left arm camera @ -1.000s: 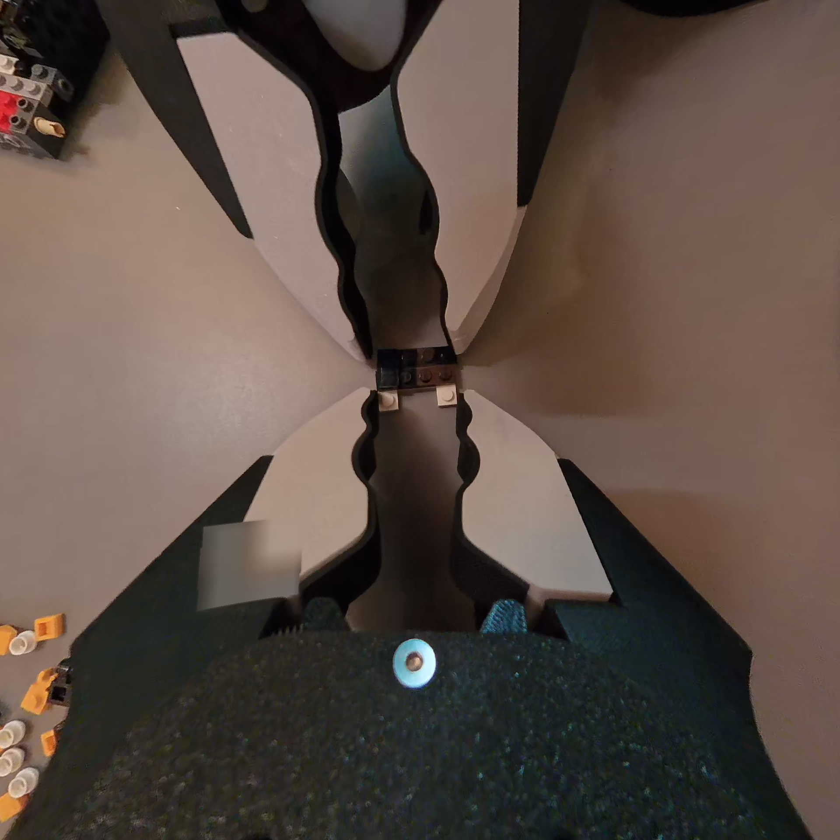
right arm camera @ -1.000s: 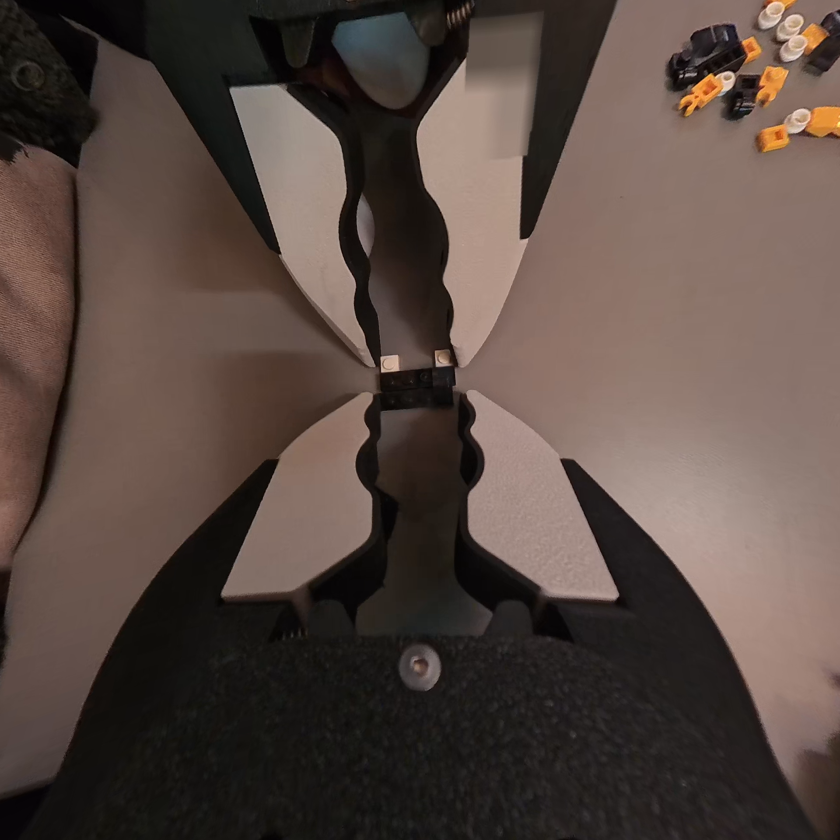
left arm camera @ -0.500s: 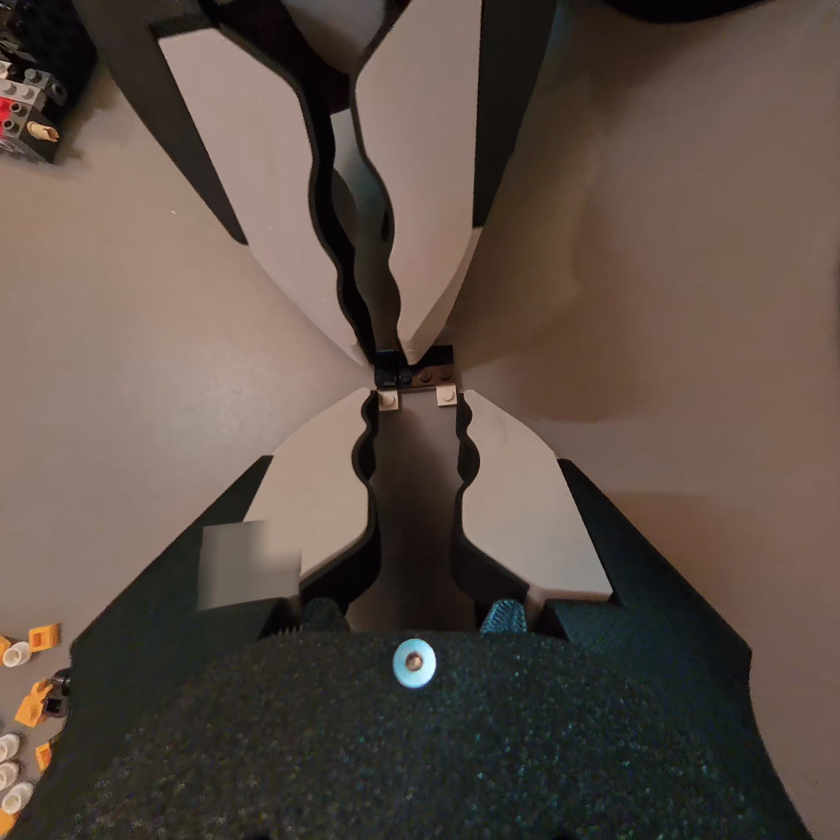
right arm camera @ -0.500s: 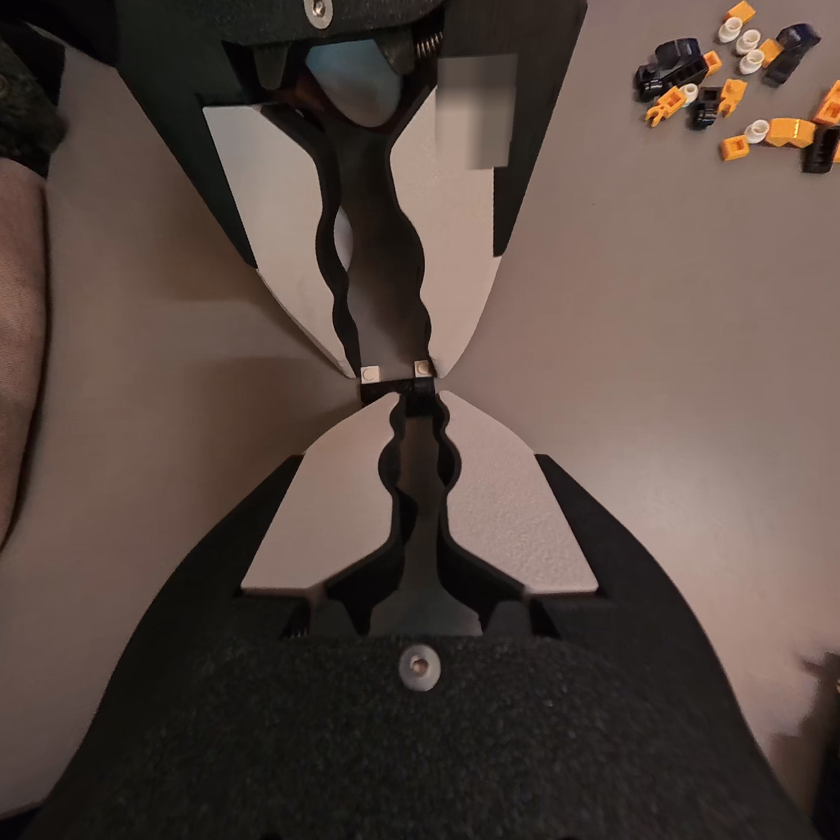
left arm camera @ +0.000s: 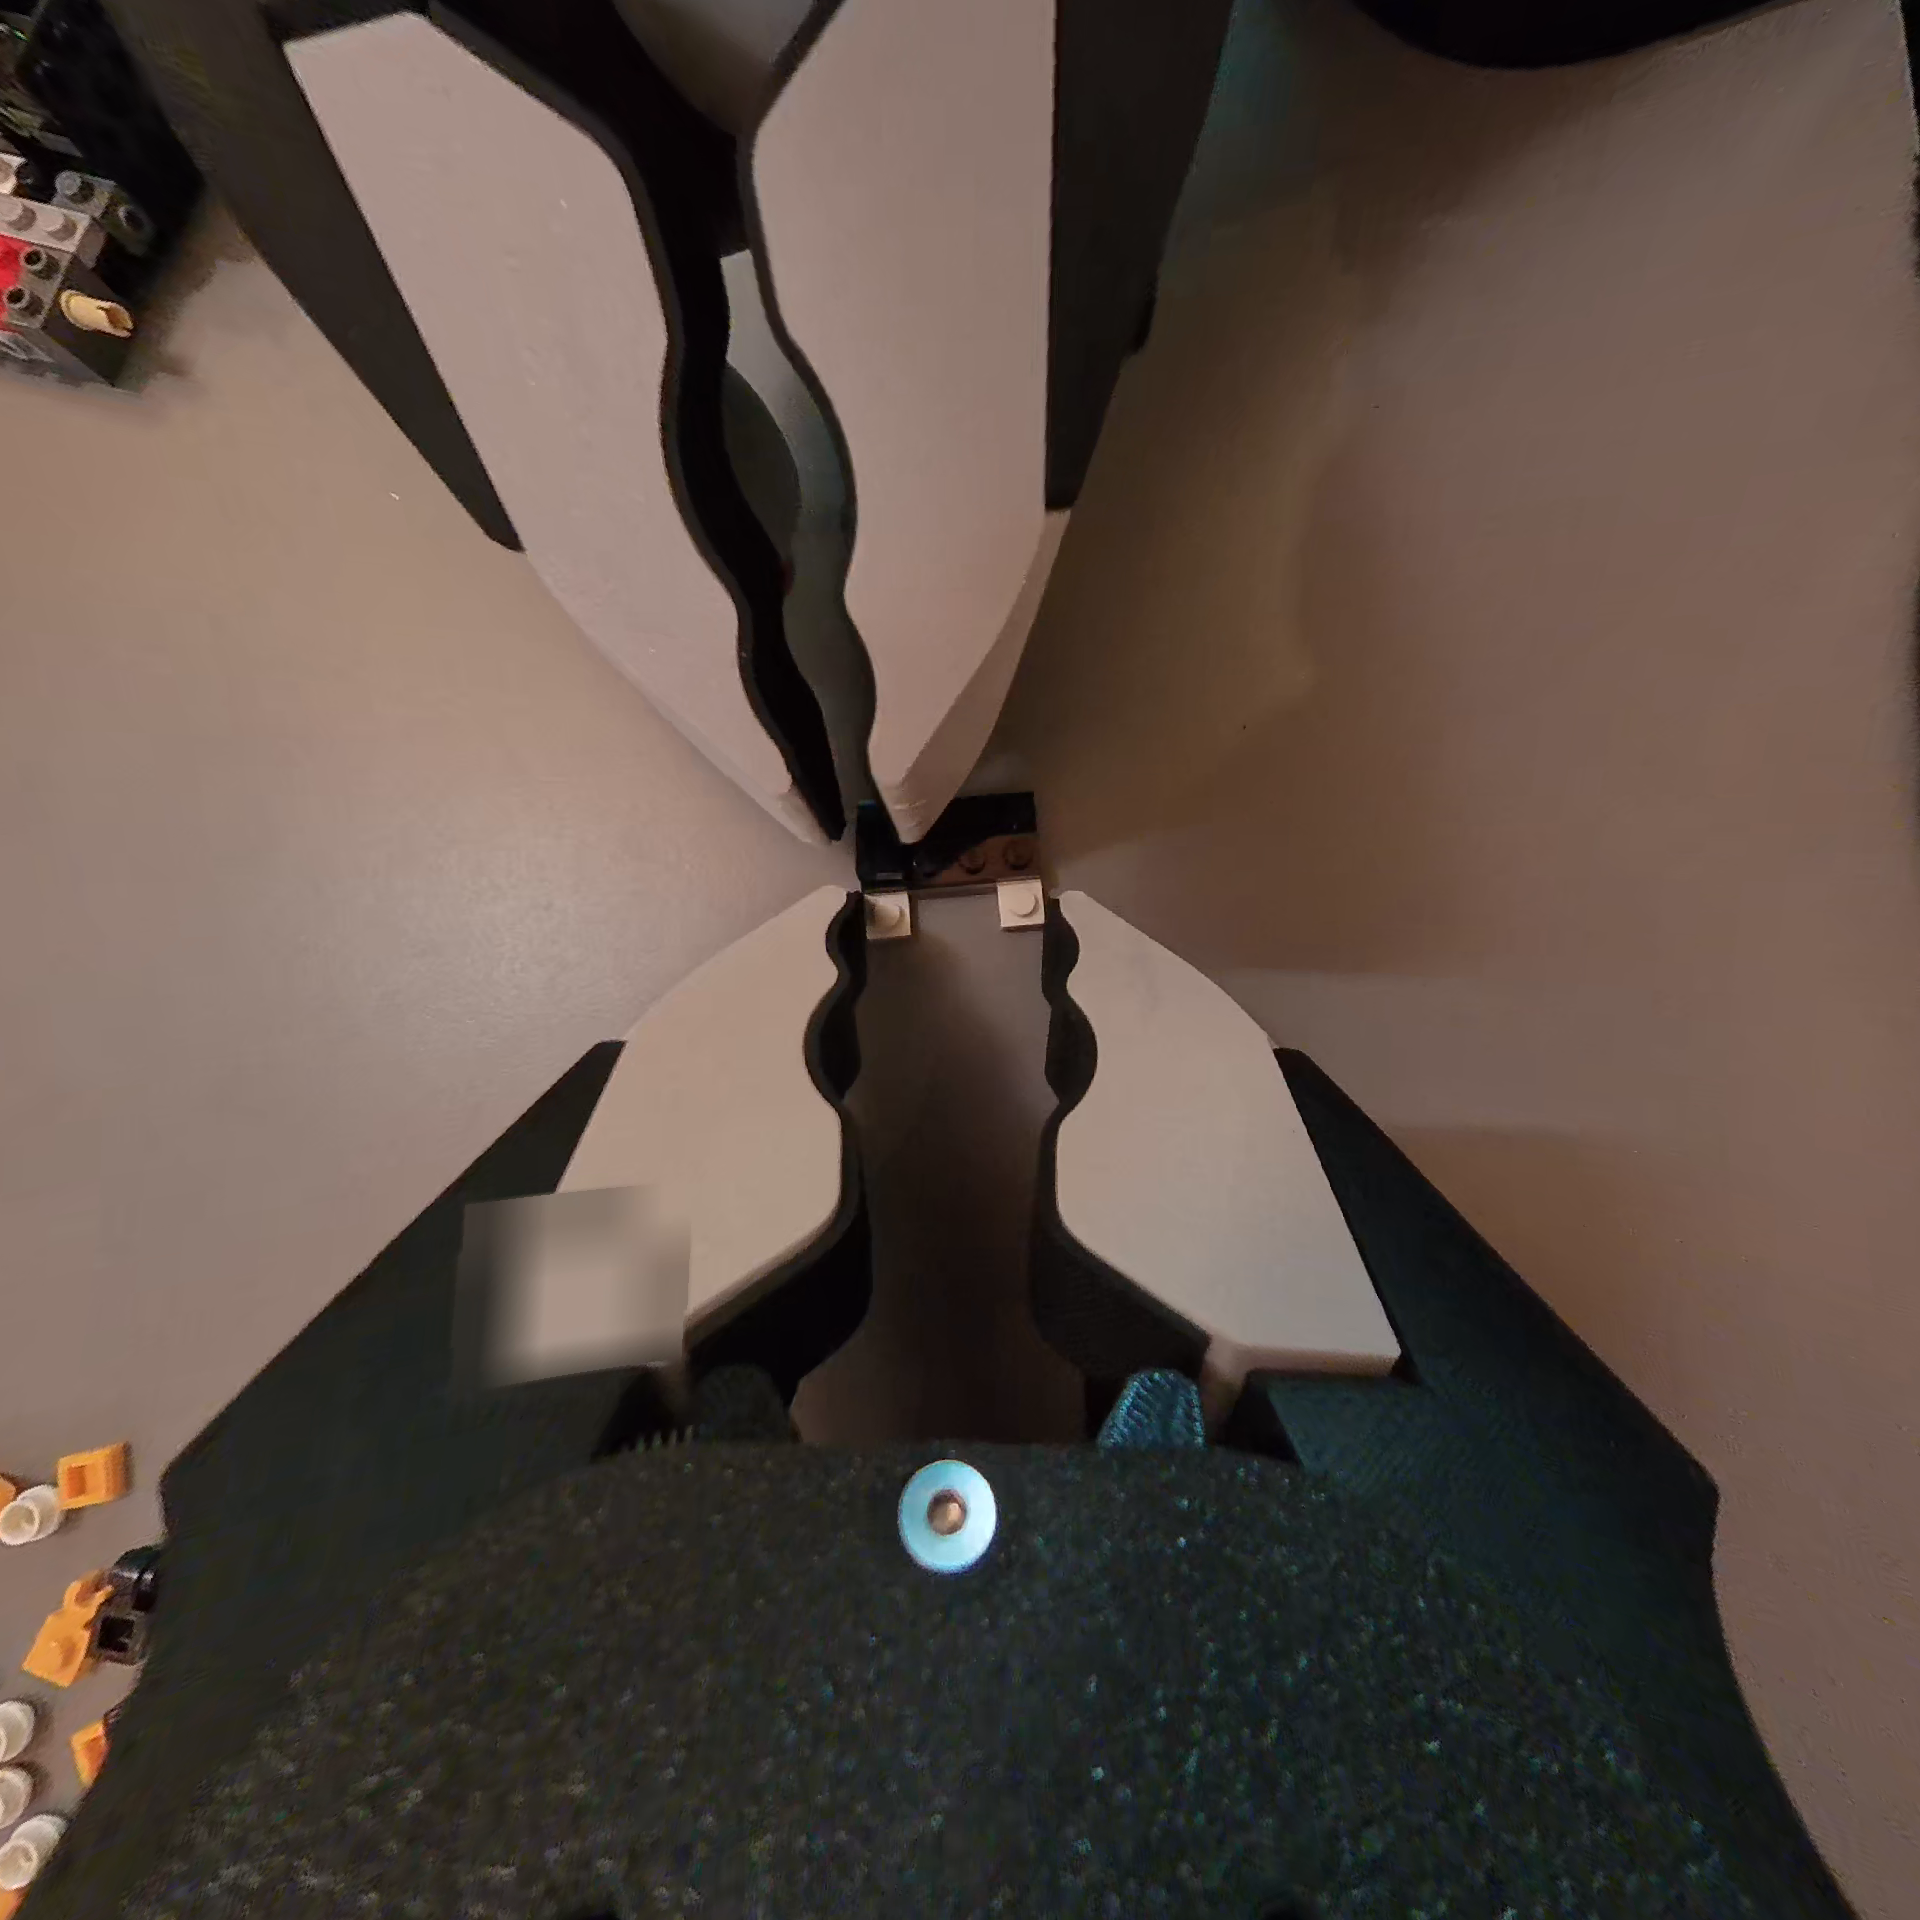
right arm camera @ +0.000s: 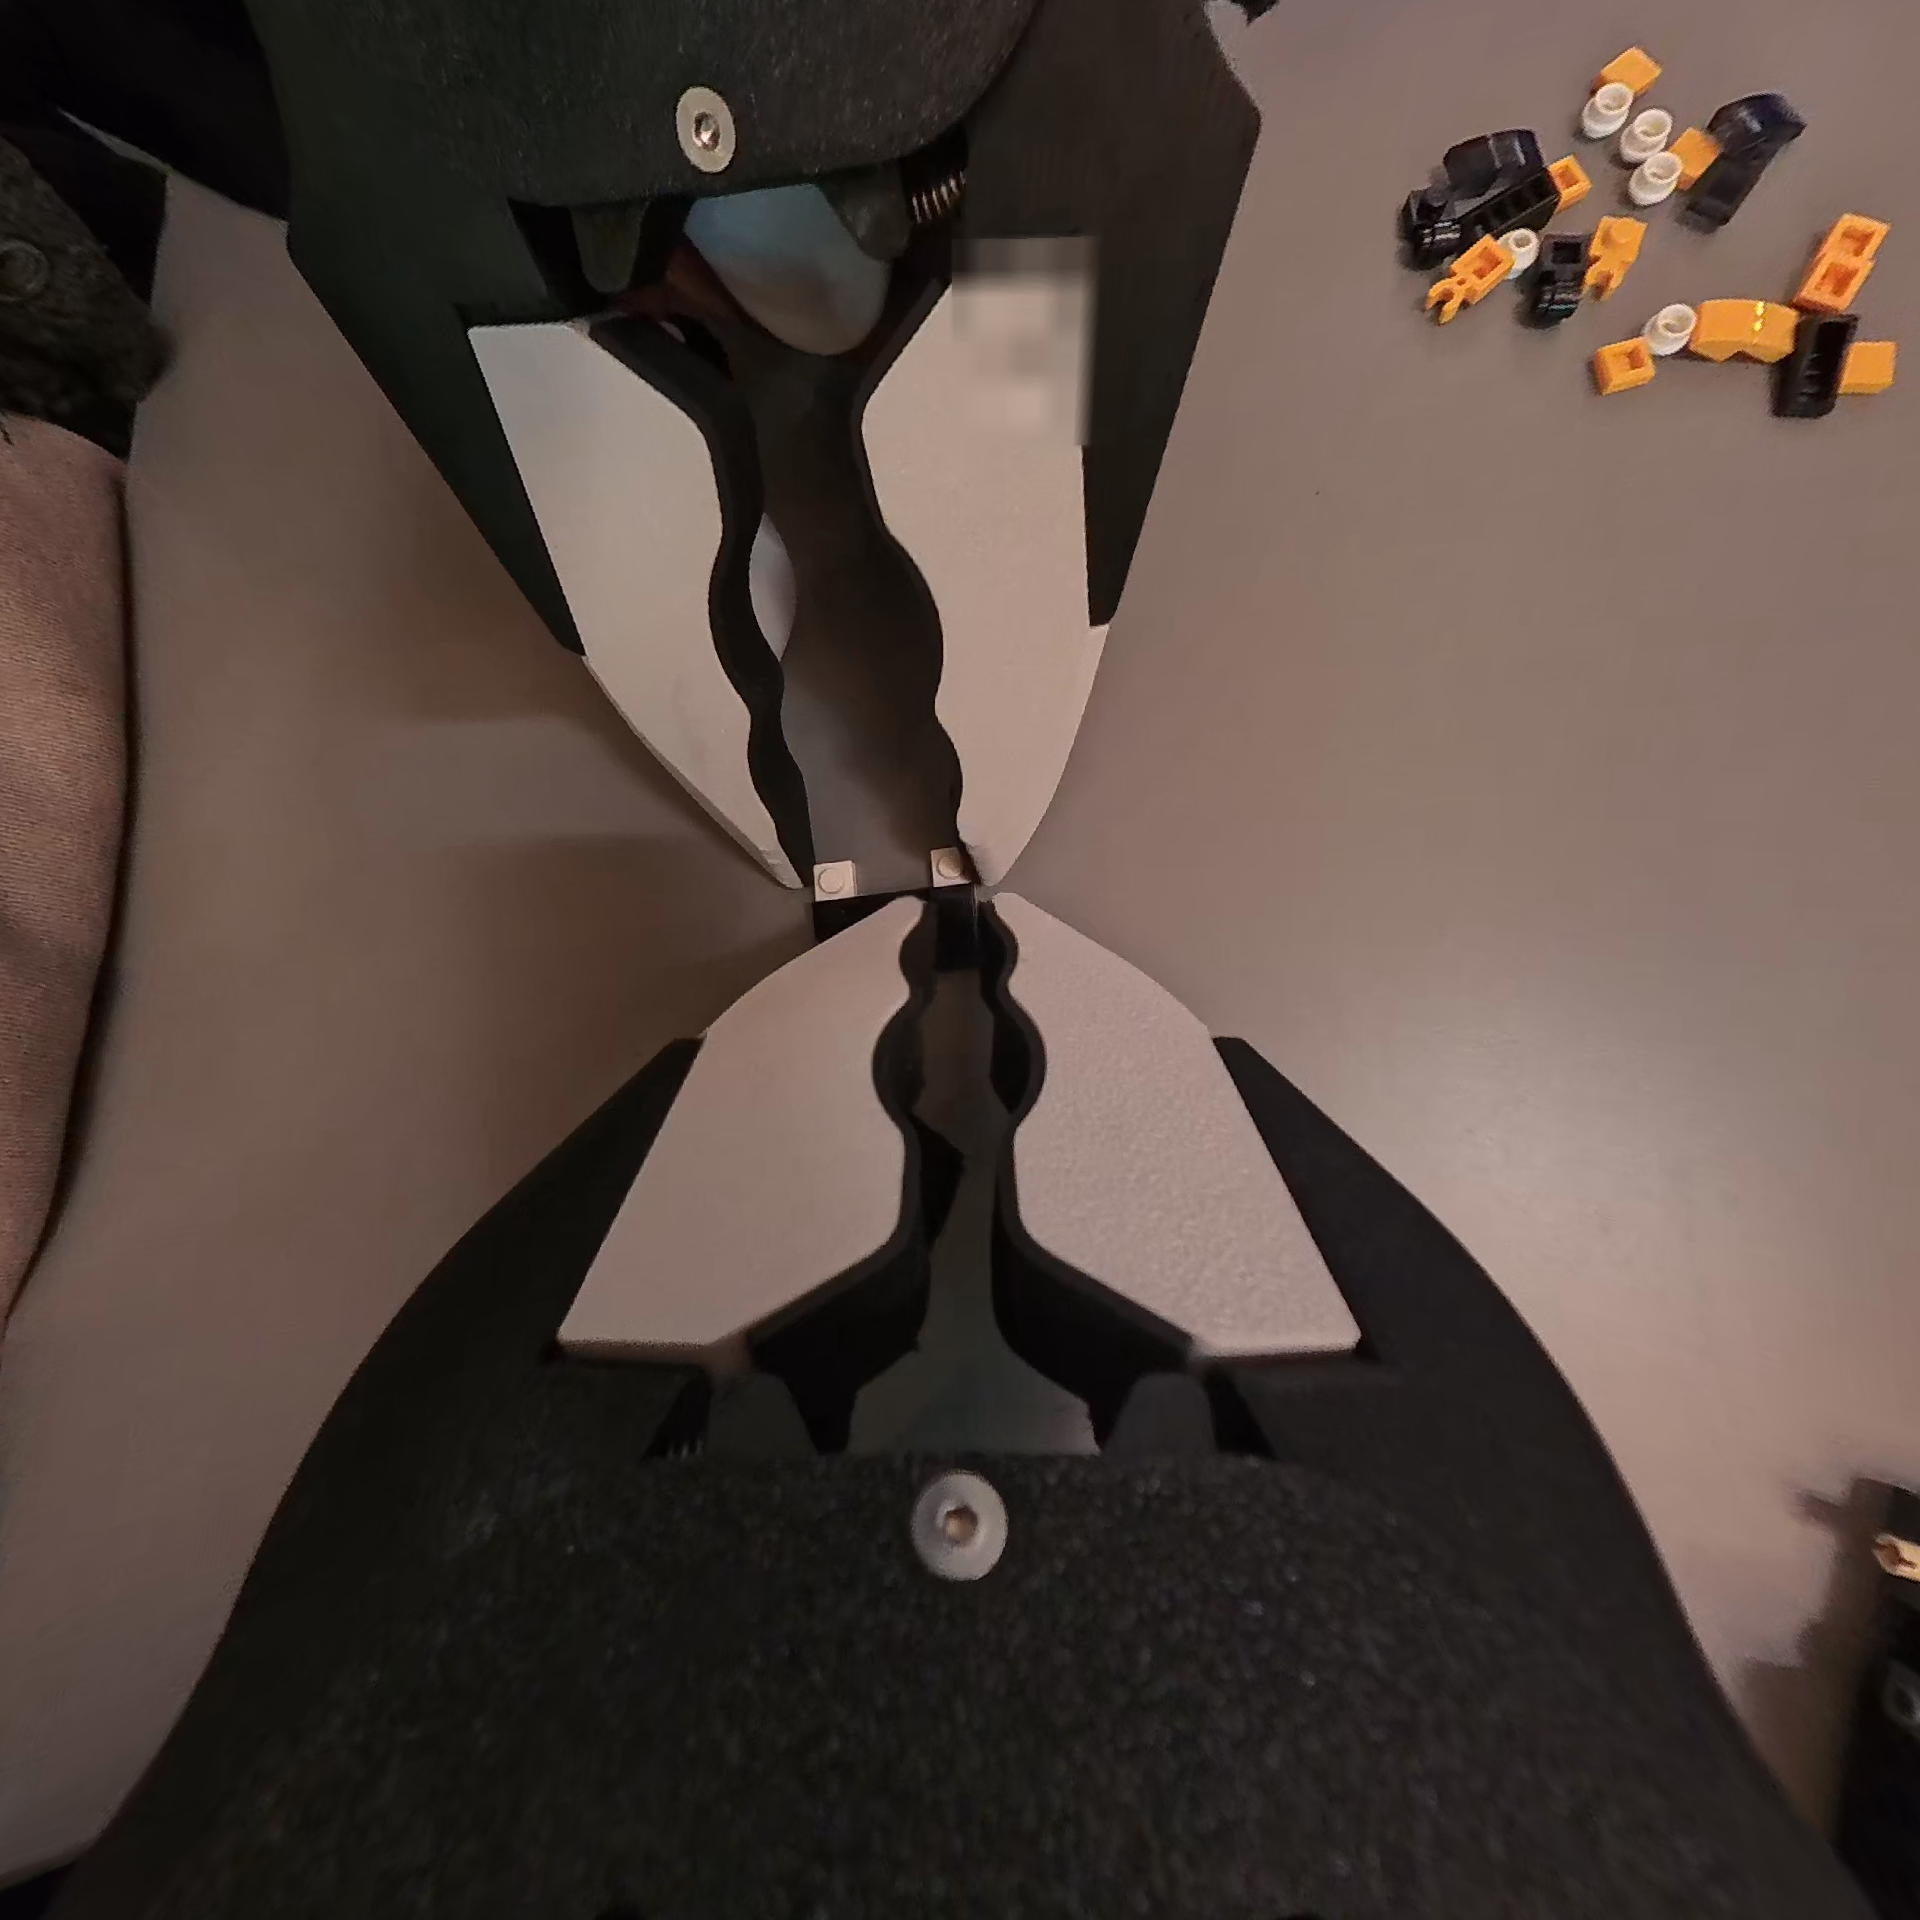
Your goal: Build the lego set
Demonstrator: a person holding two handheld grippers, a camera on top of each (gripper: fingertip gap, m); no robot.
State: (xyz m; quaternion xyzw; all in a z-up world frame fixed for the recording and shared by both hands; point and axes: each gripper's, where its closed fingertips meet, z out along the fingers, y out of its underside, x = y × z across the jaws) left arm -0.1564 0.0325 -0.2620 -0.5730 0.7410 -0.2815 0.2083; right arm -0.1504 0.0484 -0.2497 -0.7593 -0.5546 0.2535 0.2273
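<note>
**Small plate assembly held, most pieces still loose**

A black plate [left arm camera: 971, 847] with two white studs is gripped end-on by the left gripper [left arm camera: 951, 914]. One end is pinched by the right gripper [right arm camera: 956, 925]. Loose pieces [right arm camera: 1662, 229] remain unused; a partial build [left arm camera: 62, 270] waits aside.

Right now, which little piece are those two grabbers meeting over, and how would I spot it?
Find the bare grey table and the spot in its middle where the two grabbers point tip to tip. Between the tips sits a small black plate with two pale square studs along one edge. The other loose pieces, orange, white and black, lie in a pile far off to the side.
</note>
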